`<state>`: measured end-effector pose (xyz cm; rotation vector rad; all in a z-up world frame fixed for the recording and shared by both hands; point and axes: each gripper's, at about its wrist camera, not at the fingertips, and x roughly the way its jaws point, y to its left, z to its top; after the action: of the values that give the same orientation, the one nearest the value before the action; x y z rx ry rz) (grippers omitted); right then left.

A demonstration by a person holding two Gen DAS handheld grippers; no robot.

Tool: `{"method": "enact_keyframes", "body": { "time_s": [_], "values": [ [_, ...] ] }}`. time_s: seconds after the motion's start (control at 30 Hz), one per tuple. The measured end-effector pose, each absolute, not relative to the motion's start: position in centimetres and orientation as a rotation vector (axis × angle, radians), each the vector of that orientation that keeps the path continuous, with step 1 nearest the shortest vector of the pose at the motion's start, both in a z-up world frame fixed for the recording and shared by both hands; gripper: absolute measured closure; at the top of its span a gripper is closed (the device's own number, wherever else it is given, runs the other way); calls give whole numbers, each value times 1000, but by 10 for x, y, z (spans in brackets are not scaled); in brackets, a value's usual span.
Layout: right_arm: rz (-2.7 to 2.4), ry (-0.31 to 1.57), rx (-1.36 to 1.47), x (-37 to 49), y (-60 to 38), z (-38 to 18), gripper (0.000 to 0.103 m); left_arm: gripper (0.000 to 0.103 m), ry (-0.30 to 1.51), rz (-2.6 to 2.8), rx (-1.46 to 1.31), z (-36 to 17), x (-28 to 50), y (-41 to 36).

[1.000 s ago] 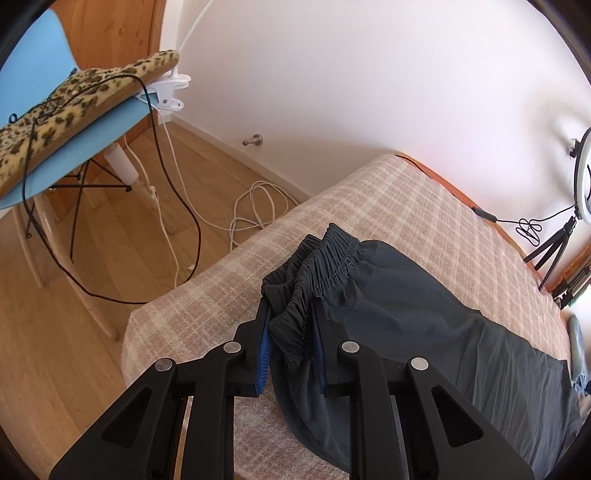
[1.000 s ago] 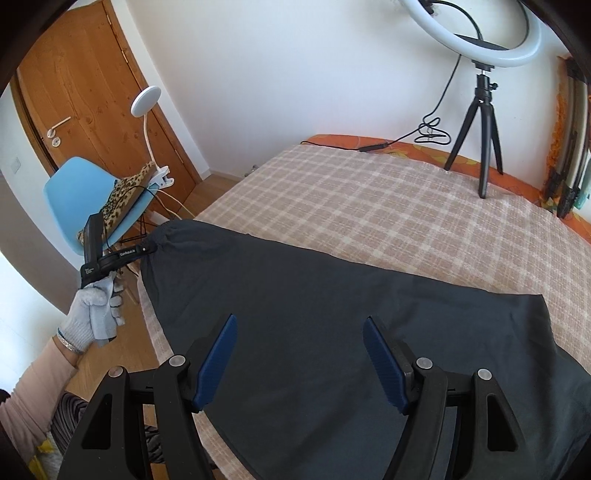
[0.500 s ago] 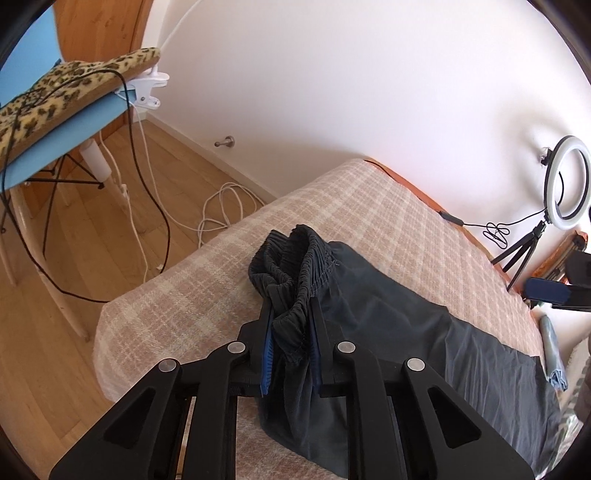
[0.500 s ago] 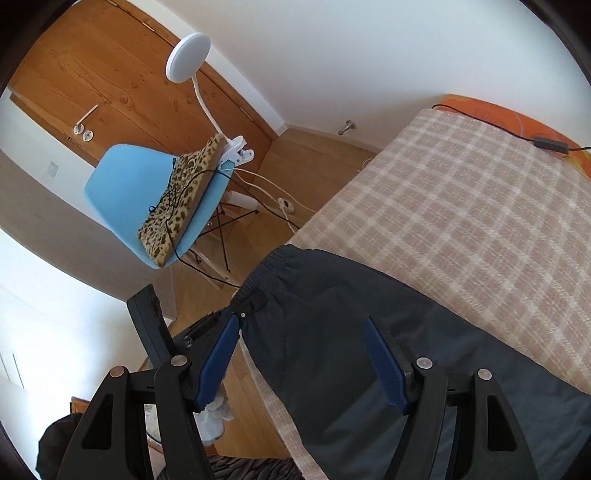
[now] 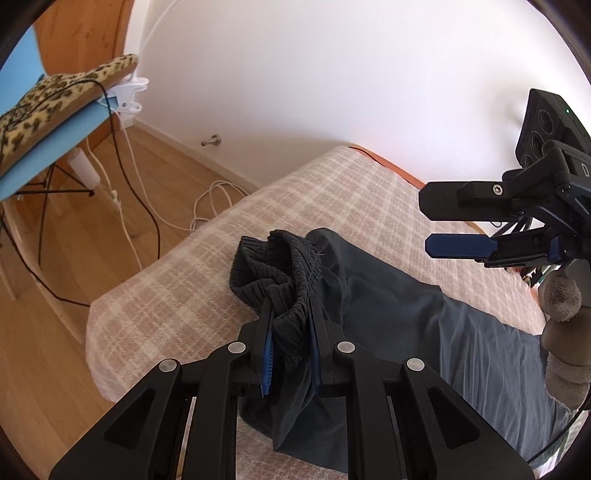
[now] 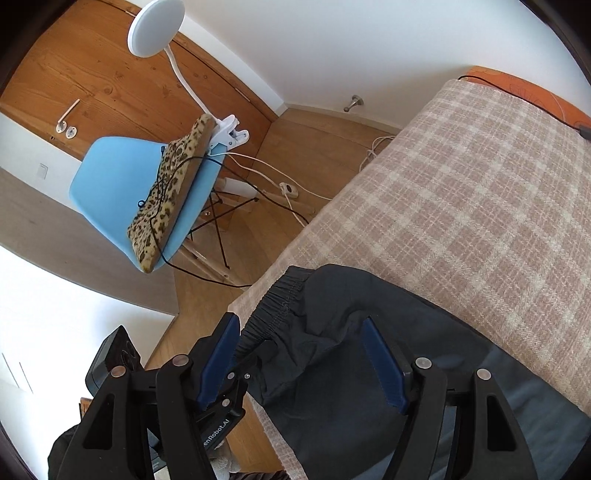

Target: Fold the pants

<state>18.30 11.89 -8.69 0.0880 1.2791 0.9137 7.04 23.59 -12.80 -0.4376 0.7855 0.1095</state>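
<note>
Dark grey pants (image 5: 406, 321) lie along the near edge of a beige checked bed (image 5: 332, 192). My left gripper (image 5: 290, 306) is shut on the bunched elastic waistband (image 5: 280, 258), lifted a little off the bed. My right gripper (image 6: 299, 332) is open and empty, hovering over the waistband end of the pants (image 6: 351, 332). It shows in the left wrist view (image 5: 439, 225) at the right, above the pants. The left gripper shows in the right wrist view (image 6: 258, 354), holding the waistband (image 6: 273, 306) under my right gripper's left finger.
A blue chair (image 6: 110, 184) with a leopard cushion (image 6: 173, 192) and a clip-on lamp (image 6: 155, 26) stands on the wooden floor left of the bed. Cables (image 5: 147, 206) trail across the floor. A white wall lies behind the bed, a wooden door (image 6: 110, 85) behind the chair.
My right gripper has swung left and come over the waistband, close to the left gripper. The left gripper has kept hold of the waistband and bunched it more.
</note>
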Motion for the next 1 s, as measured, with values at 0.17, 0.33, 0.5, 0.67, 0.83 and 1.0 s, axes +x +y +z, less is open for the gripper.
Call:
{"method": "enact_keyframes", "body": {
  "time_s": [0.17, 0.33, 0.5, 0.67, 0.83, 1.0],
  "values": [
    [924, 1338, 44, 183, 145, -97, 31, 89, 761, 80, -456, -131, 61, 238],
    [929, 1410, -82, 175, 174, -111, 35, 89, 735, 9, -384, -130, 60, 215],
    [907, 1448, -159, 173, 192, -126, 38, 89, 756, -33, -353, -144, 57, 201],
    [891, 1444, -279, 163, 215, -137, 38, 89, 747, -37, -376, -147, 52, 205],
    [877, 1444, -376, 155, 234, -149, 38, 89, 746, -36, -387, -147, 49, 209],
    [844, 1437, -434, 153, 235, -163, 54, 89, 758, -24, -387, -149, 47, 213]
  ]
}}
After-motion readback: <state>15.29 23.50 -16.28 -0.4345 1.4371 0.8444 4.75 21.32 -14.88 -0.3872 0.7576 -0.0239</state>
